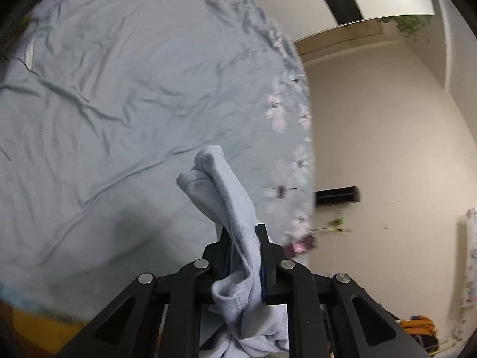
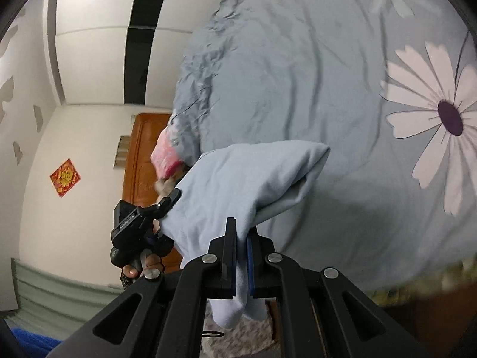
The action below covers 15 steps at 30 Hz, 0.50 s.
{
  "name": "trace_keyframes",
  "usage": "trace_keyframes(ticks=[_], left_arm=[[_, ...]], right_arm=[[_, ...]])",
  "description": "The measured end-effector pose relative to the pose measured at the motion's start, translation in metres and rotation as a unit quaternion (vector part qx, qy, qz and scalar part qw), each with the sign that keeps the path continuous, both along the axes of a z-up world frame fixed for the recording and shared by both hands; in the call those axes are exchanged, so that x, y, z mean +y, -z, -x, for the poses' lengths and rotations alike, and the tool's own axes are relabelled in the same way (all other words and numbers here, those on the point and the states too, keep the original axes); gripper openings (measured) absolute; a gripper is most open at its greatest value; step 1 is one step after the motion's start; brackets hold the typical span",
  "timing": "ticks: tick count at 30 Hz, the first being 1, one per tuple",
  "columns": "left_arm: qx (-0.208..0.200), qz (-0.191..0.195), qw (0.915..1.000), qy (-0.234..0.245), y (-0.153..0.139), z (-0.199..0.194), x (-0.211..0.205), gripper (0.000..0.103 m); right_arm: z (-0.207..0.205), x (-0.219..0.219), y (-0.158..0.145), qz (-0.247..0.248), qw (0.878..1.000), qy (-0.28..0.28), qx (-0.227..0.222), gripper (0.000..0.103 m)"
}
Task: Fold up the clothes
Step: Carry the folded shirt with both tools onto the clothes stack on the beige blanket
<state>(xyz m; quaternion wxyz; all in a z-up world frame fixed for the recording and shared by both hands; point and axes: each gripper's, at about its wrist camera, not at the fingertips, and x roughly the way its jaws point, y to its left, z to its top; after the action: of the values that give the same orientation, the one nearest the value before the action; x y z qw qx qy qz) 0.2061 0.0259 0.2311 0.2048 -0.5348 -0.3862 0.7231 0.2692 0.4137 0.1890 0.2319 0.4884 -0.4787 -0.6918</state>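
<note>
**Pale blue garment held up between two grippers over the bed**

The left gripper (image 1: 244, 250), a black two-finger tool, has its jaws pinched on a bunched, seamed edge of the soft pale blue knit garment (image 1: 222, 191); the cloth rises in a rumpled roll past the fingertips and hangs in loose folds below them. The right gripper (image 2: 241, 247) is pressed almost together on another part of the same garment (image 2: 250, 179), a thin layer squeezed between its blue-lined pads, with the rest billowing forward in a smooth fold. In the right wrist view the other gripper and the person's hand (image 2: 140, 265) that carries it show at the left, the cloth running across to it.

The garment is clear of the grey-blue flowered bedsheet (image 1: 104, 89), which lies wrinkled and bare beneath it.

The fabric looks light, limp and a little stretchy: it will sag wherever it is unsupported and will not keep a crease unless laid flat. Thin hems could slip from the pads, so firm pinches at seamed edges or corners, well apart, seem the best hold for spreading it on the sheet. Which part of the garment each gripper has cannot be told.
</note>
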Motion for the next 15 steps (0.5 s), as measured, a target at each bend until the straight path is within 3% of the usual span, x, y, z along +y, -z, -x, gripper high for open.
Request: trace_keyframes(ticks=[4,8,15], left_arm=[[0.042,-0.022,0.9983,-0.034,-0.068,-0.019,-0.033,0.015],[0.068,-0.024,0.9940,-0.082,-0.106,-0.034,-0.082,0.015],[0.098,0.017,0.9836,-0.150,-0.142,-0.057,-0.195,0.015]], right_arm=[[0.004,-0.024,-0.079,-0.027,0.998,-0.036,0.036,0.005],[0.024,-0.073,-0.129,-0.045,0.992,-0.091,0.077,0.005],[0.073,-0.190,-0.139,-0.036,0.976,-0.200,0.077,0.005]])
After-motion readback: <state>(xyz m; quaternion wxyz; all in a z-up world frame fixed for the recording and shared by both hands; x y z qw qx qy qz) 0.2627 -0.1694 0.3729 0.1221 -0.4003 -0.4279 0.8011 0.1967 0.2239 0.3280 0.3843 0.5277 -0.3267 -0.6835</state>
